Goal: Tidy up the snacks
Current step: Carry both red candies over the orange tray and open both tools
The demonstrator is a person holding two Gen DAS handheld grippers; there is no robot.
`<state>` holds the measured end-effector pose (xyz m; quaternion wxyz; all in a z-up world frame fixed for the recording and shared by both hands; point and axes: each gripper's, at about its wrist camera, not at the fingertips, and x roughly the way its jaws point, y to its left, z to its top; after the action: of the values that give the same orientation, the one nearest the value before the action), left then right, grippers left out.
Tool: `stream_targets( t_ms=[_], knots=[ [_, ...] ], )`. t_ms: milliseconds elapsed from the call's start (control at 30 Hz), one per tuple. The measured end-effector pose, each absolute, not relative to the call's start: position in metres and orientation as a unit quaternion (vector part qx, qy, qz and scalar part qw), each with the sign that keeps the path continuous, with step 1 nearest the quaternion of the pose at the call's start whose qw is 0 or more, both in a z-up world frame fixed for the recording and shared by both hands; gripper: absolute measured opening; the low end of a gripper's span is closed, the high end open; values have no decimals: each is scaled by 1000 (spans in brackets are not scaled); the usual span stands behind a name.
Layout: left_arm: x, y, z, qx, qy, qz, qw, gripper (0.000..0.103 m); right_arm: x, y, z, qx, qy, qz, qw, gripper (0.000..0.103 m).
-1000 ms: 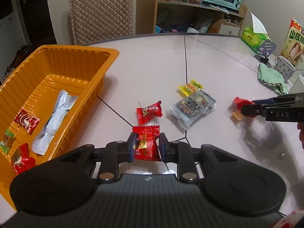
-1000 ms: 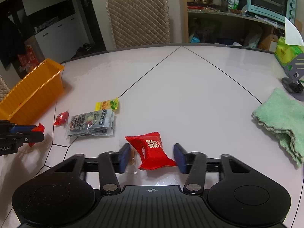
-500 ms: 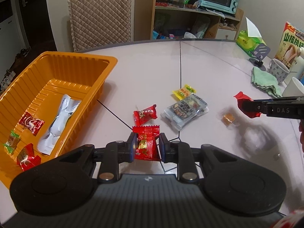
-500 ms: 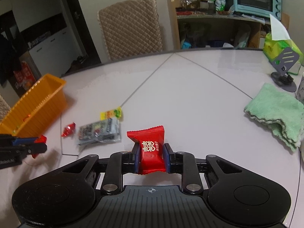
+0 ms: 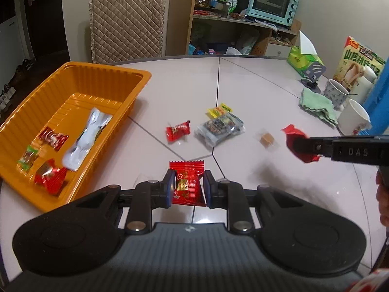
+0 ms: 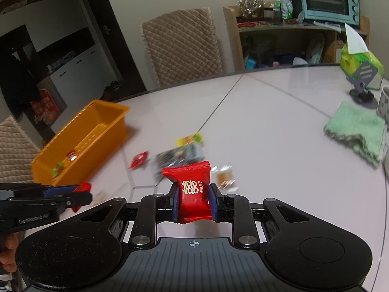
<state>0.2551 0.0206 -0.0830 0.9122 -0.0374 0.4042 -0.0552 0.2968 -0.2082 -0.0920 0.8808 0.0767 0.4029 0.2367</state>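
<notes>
Both claws were clamped: left claw (image 5: 187, 188) on a shiny red foil candy packet (image 5: 186, 185), right claw (image 6: 193, 200) on a plump red snack pouch (image 6: 192, 192), above the white table (image 5: 243, 92) near the orange plastic tray (image 5: 102, 77).

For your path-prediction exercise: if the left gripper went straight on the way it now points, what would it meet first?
Probably the bare table just ahead of the left gripper and its red candy; depth is uncertain.

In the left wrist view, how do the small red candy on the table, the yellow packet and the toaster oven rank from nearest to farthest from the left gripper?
From the left gripper:
1. Small red candy, on the table just ahead.
2. Yellow packet, farther back, slightly right.
3. Toaster oven, on the shelf behind the table.
</notes>
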Motion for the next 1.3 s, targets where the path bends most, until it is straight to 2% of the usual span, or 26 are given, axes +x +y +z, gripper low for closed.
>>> stream_targets(
  t_ms=[633,967,1300],
  knots=[
    [169,105,-47,-67,379,5,923,22,221,-96,-63,79,413,341,841,25],
    [177,170,-31,-66,351,71,931,22,241,-22,-56,72,405,393,823,25],
    [224,210,-30,-60,333,88,937,22,291,32,-60,70,395,385,831,25]
  ],
)
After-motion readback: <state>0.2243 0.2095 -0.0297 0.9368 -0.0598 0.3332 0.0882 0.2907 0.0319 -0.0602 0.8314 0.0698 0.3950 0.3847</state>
